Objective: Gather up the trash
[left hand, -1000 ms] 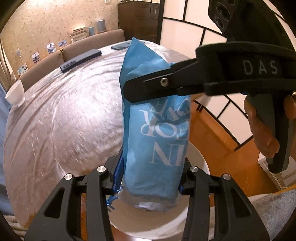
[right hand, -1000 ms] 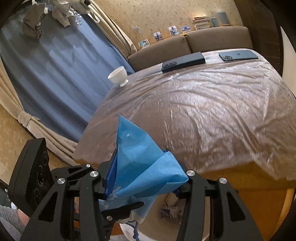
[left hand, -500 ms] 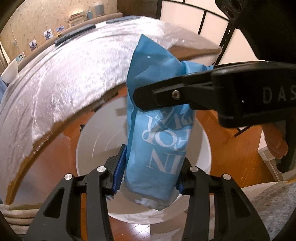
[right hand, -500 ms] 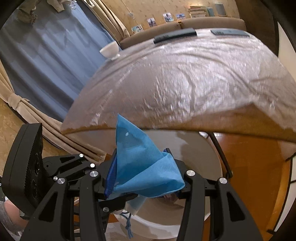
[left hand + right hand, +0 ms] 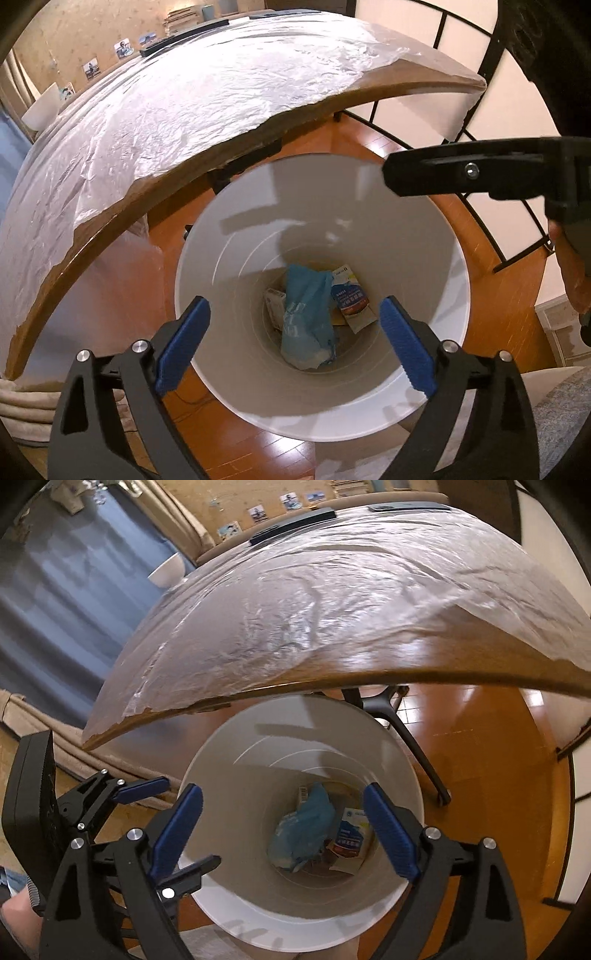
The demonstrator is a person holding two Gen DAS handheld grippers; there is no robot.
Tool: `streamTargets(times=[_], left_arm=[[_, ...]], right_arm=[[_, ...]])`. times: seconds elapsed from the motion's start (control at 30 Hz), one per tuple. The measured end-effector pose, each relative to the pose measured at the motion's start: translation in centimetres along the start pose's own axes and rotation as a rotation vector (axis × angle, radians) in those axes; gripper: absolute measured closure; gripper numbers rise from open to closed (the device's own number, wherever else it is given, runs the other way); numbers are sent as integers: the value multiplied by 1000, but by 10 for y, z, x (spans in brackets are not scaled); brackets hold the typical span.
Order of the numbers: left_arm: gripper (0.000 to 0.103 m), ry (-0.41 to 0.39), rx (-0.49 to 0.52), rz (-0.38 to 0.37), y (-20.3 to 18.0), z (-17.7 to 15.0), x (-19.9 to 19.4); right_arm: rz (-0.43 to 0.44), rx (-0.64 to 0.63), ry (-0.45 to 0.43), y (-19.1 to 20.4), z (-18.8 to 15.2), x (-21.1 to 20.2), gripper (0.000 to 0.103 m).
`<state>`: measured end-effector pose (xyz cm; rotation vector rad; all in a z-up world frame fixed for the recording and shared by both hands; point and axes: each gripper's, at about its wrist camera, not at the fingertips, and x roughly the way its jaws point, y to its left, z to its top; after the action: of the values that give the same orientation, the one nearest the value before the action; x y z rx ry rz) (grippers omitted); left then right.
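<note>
Left tongs [image 5: 293,347]: jaws opening, released, nothing between the blue pads.
Right tongs [image 5: 282,829]: jaws opening too, released, empty.
Crumpled light-blue plastic bag [image 5: 306,317]: lies at the bottom of the round white plastic bin [image 5: 436,387], far below both tongs, among paper packets [image 5: 351,295].
Plastic-covered wooden counter [image 5: 192,110]: just beyond the tongs, its edge over the bin's far rim.

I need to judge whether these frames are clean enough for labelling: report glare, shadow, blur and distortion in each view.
Left wrist view: fisheye bends the plastic-covered wooden table edge into an arc; glare streaks the film; claw shadows fall on the round white plastic bin's inner wall; crumpled blue bag is reasonably sharp.
Right wrist view: same bowing; floor glare; bin rim slightly soft.
</note>
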<state>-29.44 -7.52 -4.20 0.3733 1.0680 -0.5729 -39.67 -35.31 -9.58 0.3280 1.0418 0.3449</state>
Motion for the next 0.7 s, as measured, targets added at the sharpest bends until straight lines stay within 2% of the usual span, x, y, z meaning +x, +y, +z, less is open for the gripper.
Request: streamTargets(times=[0.2, 0.3, 0.43, 0.47, 0.5, 0.57, 0.7], left_arm=[[9, -10, -2, -2, 2, 9, -4], [9, -33, -22, -9, 7, 15, -20], [9, -178, -104, -54, 27, 31, -71], [7, -217, -135, -44, 36, 37, -81], [2, -255, -171, -26, 48, 44, -90], [1, -309, -237, 14, 70, 58, -100], [1, -351, -372, 115, 127, 87, -98]], right_arm=[[-17, 24, -17, -10, 0, -10, 16], [-36, 13, -42, -6, 5, -29, 16], [-68, -51, -150, 3, 26, -64, 6], [-91, -71, -189, 3, 37, -74, 5], [-110, -84, -215, 2, 46, -79, 4], [-166, -109, -267, -1, 73, -85, 4], [-247, -112, -318, -18, 129, -80, 4]])
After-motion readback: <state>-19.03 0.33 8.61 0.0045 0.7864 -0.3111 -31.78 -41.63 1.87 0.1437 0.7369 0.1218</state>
